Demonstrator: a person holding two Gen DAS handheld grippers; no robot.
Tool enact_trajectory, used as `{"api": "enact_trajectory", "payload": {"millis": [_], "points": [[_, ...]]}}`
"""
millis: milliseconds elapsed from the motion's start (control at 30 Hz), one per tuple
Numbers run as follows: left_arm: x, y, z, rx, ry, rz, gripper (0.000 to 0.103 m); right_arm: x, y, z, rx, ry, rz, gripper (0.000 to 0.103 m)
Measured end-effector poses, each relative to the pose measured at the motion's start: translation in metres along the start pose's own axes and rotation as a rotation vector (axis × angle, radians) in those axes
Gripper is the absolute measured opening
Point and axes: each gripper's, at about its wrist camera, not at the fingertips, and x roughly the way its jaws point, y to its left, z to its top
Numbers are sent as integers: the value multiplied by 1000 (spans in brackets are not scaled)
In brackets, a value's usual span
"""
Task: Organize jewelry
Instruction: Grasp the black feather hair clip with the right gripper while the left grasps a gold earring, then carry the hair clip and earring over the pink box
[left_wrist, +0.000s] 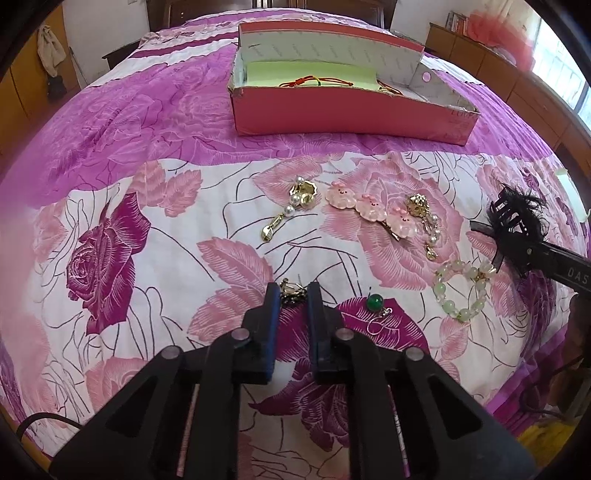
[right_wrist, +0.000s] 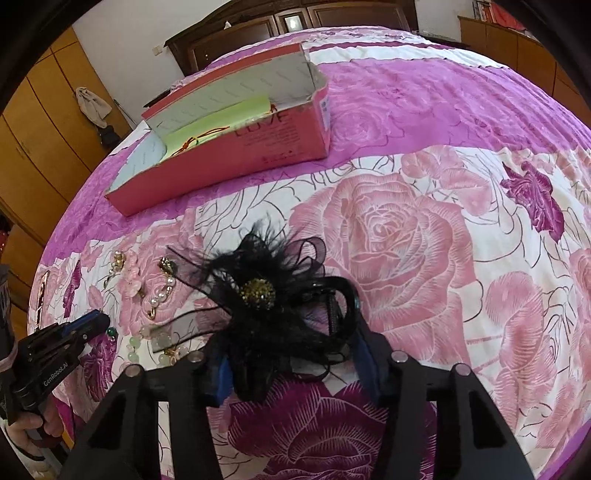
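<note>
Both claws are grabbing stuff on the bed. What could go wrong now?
The left gripper pinches only the edge of a small gold earring, so it might slip out and get lost on the busy flowered bedspread.

The right gripper holds a black feather hair clip. Its loose feathers could snag or bend on the way to the red box.

The green bead earring lies close beside the left gripper and could get bumped.
</note>
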Motion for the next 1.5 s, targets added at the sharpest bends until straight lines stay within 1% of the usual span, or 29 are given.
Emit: {"api": "enact_trajectory", "payload": {"millis": [400, 567, 633, 867, 1033, 1200, 1267, 1367, 1500], "points": [[-1, 0, -1, 3, -11, -3, 6, -1, 3, -1, -16, -9, -16, 55], [-3, 0, -2, 2, -24, -5, 6, -8, 5, -3, -25, -38, -10, 55], [-6, 0, -3, 0, -38, -6, 6, -12, 7, -2, -30, -55, 3, 55], [-25, -3, 5, 12, -137, -2, 6, -26, 18, 0, -76, -123, 30, 54], [-36, 0, 23, -2, -210, -11, 6, -36, 29, 6, -125, -194, 47, 54], [-39, 4, 46, -31, -248, -23, 6, -44, 40, 23, -163, -263, 54, 54], [-39, 2, 56, -32, -264, -27, 6, -47, 45, 36, -180, -296, 57, 54], [-38, 0, 74, -19, -297, -13, 6, -48, 53, 51, -202, -343, 57, 54], [-33, -1, 98, -28, -317, -15, 6, -45, 59, 74, -214, -392, 55, 54]]}}
